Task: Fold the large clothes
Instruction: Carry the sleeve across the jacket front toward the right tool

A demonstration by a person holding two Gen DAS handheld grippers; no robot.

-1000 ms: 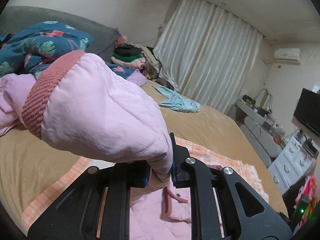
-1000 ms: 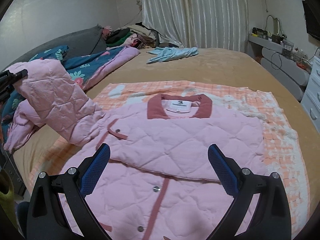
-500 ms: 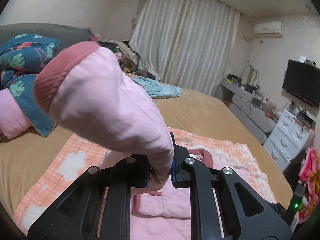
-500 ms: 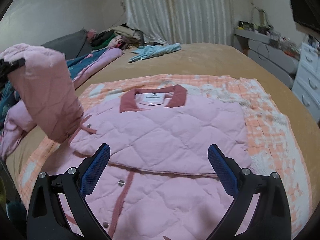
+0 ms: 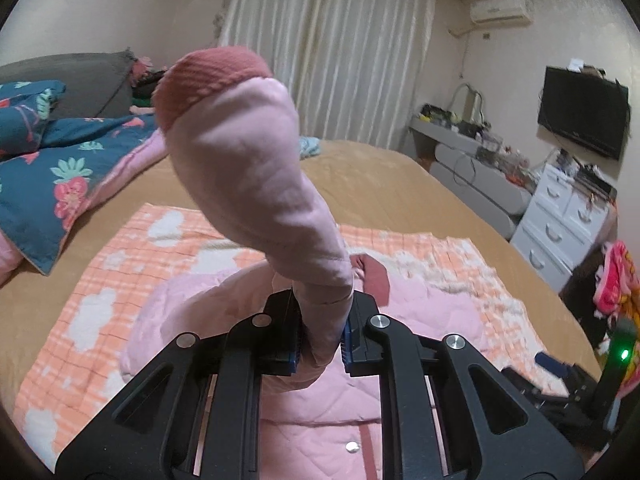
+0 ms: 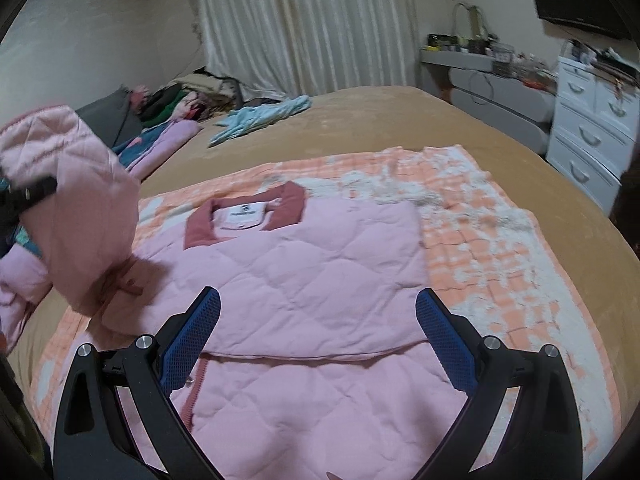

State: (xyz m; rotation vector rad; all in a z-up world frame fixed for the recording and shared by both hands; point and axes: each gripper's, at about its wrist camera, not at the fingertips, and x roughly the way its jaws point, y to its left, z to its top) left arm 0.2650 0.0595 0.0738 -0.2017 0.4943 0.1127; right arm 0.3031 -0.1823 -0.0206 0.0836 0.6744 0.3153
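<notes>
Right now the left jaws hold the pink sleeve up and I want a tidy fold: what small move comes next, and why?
Probably carry the sleeve across and lower it onto the jacket's chest. The left gripper is shut on it, raised beside the collar, while the other side already lies folded in. The right gripper hovers open, free to smooth it.

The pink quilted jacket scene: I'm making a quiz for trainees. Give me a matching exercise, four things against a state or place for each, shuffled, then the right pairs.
Things:
1. left gripper
2. right gripper
3. sleeve
4. light blue garment

States or places:
A. open, above the jacket, holding nothing
B. lifted off the bed, dark pink cuff uppermost
C. lying on the tan bedspread near the curtain
D. shut on pink fabric

Pairs: 1-D, 2-A, 3-B, 4-C
</notes>
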